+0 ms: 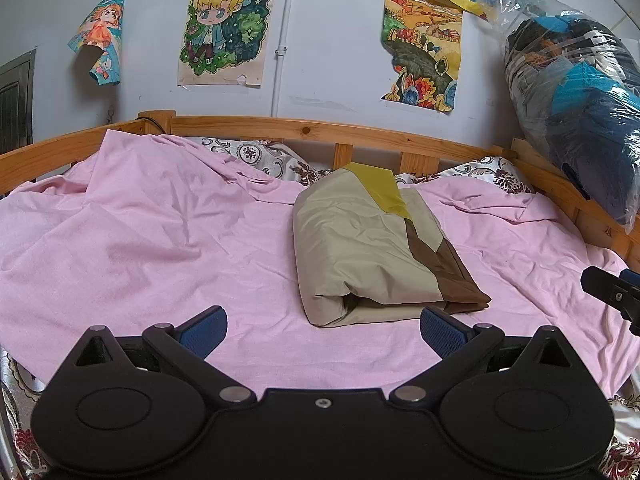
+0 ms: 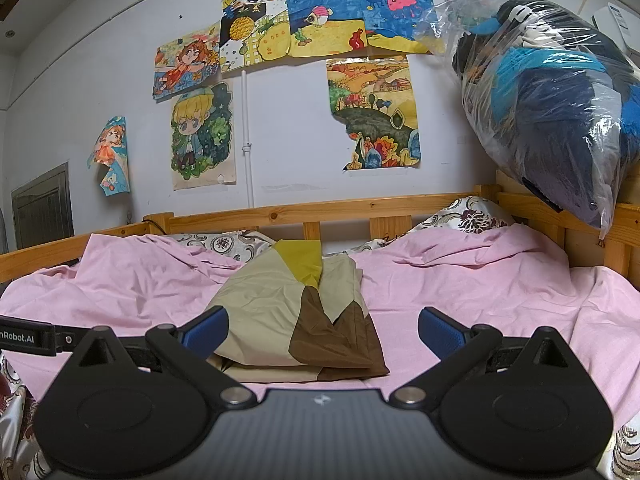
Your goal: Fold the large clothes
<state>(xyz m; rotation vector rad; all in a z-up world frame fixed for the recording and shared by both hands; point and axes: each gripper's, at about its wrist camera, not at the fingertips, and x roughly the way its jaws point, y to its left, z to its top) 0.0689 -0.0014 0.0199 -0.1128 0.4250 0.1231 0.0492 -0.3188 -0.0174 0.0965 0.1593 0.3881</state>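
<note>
A folded beige cloth with brown and yellow patches [image 1: 368,248] lies in a compact bundle on the pink sheet [image 1: 160,240]. It also shows in the right wrist view [image 2: 296,316]. My left gripper [image 1: 323,330] is open and empty, just in front of the bundle's near edge. My right gripper [image 2: 323,332] is open and empty, with the bundle's near end between its blue pads [image 2: 206,330]. Part of the right gripper [image 1: 612,288] shows at the right edge of the left wrist view.
A wooden bed rail [image 1: 320,130] runs along the back and right side. Patterned pillows [image 1: 256,156] lie against it. A clear plastic bag of dark clothes [image 2: 552,108] rests on the right rail. Drawings [image 2: 376,112] hang on the wall.
</note>
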